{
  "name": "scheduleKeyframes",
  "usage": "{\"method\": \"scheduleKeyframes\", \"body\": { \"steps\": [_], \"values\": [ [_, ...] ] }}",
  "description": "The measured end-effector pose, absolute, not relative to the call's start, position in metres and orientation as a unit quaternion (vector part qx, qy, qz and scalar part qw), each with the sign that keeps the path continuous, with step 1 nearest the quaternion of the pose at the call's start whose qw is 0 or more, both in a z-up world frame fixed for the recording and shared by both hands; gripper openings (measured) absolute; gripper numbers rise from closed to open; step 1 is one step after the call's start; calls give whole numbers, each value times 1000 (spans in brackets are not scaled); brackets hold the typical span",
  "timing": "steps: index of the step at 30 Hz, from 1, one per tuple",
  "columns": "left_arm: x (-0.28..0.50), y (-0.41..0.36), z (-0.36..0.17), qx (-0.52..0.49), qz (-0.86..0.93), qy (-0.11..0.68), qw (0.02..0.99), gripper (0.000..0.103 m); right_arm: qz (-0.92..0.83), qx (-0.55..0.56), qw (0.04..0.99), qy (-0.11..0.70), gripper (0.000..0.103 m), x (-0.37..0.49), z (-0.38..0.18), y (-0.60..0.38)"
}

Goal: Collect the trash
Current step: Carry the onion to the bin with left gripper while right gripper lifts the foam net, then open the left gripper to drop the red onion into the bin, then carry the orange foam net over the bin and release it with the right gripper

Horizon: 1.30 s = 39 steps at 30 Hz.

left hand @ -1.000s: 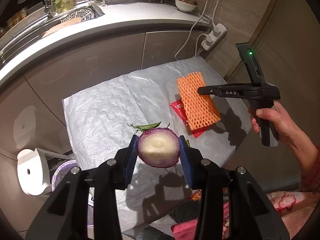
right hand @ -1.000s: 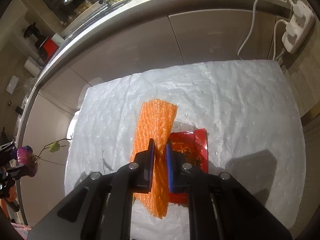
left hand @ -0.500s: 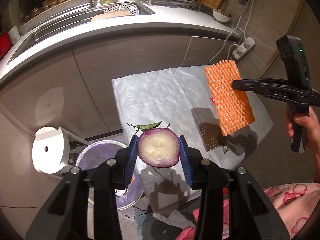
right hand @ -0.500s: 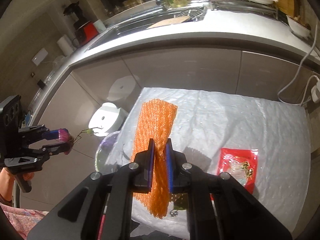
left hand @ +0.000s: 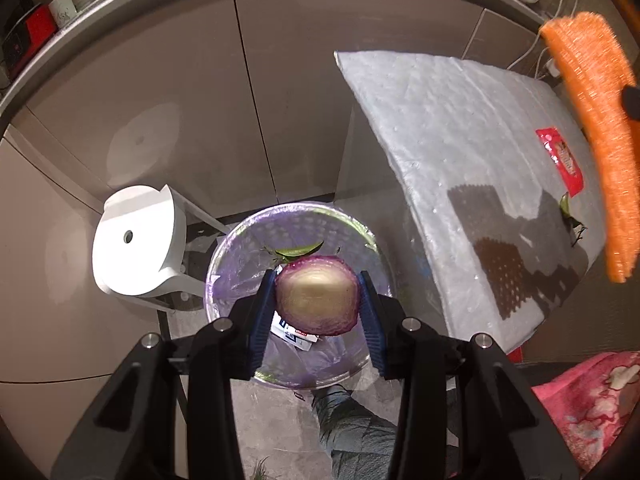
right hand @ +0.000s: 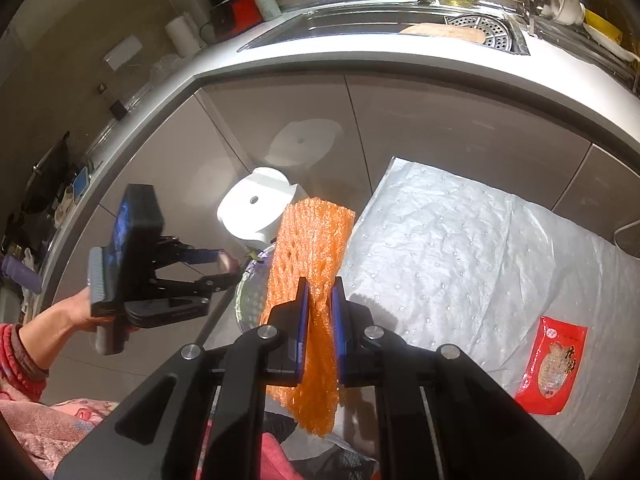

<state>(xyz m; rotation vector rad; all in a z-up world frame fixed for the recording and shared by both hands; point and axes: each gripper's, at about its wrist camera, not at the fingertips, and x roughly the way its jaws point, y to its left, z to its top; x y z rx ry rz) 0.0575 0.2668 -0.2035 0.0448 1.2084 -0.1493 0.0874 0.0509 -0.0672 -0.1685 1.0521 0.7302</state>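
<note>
My left gripper [left hand: 318,300] is shut on a halved purple onion [left hand: 316,300], cut face toward the camera, with a small green leaf [left hand: 298,250] behind it. It hangs directly over a round bin [left hand: 240,240] lined with a purple bag. My right gripper [right hand: 320,312] is shut on an orange foam net [right hand: 312,248], which dangles over the table's left edge; the same orange foam net [left hand: 596,120] shows at far right in the left wrist view. A red snack wrapper [right hand: 554,364] lies flat on the white table cover [right hand: 460,248]. The left gripper [right hand: 224,270] also appears beside the bin.
A white round stool [left hand: 136,240] stands left of the bin. Grey cabinet fronts [left hand: 200,100] and a curved countertop with a sink [right hand: 400,28] close off the back. A green leaf scrap [left hand: 566,206] lies on the cover. A pink floral sleeve [right hand: 40,412] is at lower left.
The left gripper carried the onion left off the table and down over the bin. The right gripper lifted the orange net off the red wrapper and moved it left toward the table edge.
</note>
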Motion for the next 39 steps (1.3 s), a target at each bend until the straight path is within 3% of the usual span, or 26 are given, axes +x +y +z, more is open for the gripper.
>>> {"method": "scheduleKeyframes", "body": {
  "steps": [10,12,14,16,27,29,31,39],
  "values": [
    [69,277,-272,18,-86,607,790,40,325,-101,793,506,12,72,-66,78],
    [69,280,-276,15,-83,612,786,44,324,-103,791,508,12,71,-67,81],
    [69,283,-273,14,-76,610,789,64,324,-103,791,509,12,71,-68,83],
    [69,284,-266,14,-73,601,796,71,326,-102,790,509,12,71,-68,84],
    [58,283,-204,-9,-71,566,821,71,340,-108,784,508,12,77,-82,97],
    [49,286,-183,-12,-65,551,832,75,342,-108,779,514,12,81,-92,103],
    [39,291,-163,-14,-53,534,844,85,347,-109,774,519,12,84,-104,112],
    [2,319,-113,-25,-11,506,862,88,370,-125,742,544,12,97,-168,173]
  ]
}}
